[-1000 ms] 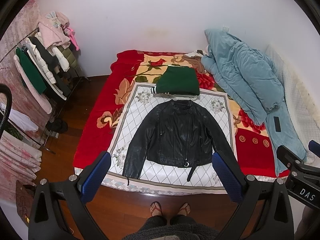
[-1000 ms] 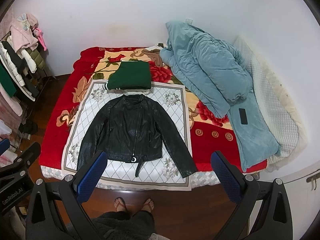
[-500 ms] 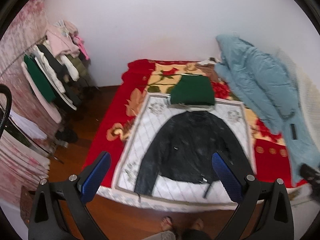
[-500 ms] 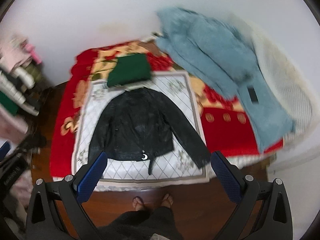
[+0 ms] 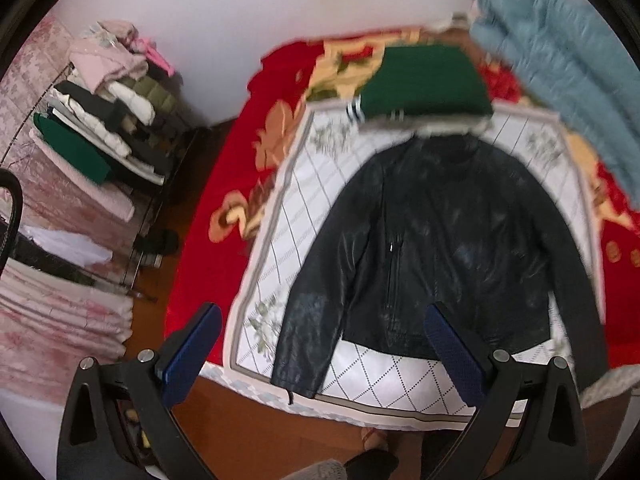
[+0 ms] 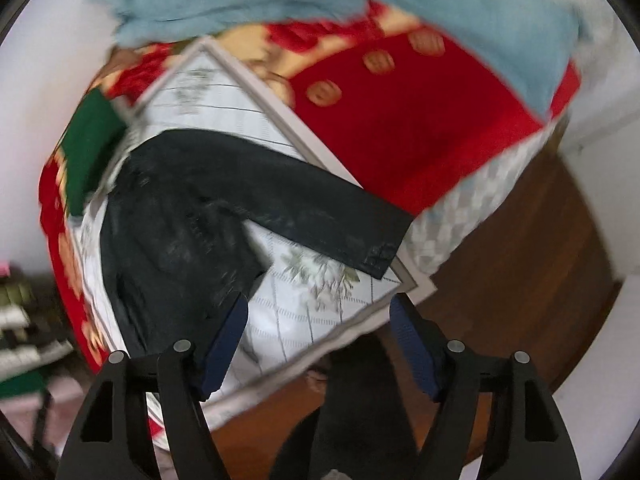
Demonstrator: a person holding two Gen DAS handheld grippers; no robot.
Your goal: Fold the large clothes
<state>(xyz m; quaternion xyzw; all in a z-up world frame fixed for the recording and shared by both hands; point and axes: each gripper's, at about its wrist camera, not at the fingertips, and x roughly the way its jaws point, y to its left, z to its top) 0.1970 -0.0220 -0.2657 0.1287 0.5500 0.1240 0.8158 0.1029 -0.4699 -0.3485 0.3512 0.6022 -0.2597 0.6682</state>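
Standing at the foot of the bed [image 5: 208,264], a person holds both claws over a black leather jacket [image 5: 440,240] spread flat, front up, on a white quilted mat [image 5: 288,216] that covers the red flowered blanket [image 5: 240,168]. Left of the jacket, past the bed's edge, a clothes rack [image 5: 108,128] stands against the wall, hung with pale, dark and green garments. The left claw [image 5: 324,348] is released, nothing between its blue pads; its span frames the jacket's cuff on that side and the lower hem. Just beyond the jacket's collar lies a folded green garment [image 5: 424,84], its edge touching the collar. Right of the jacket, a light blue quilt [image 5: 560,64] is heaped along the far side of the bed. In the right wrist view the jacket's other sleeve [image 6: 304,208] runs out to the mat's corner. The right claw [image 6: 320,340] has just been closing, yet its pads stand apart with only the mat's corner and the wooden floor [image 6: 520,280] seen between them; it holds nothing. One pad sits beside the jacket's hem; touching or not, I cannot tell.
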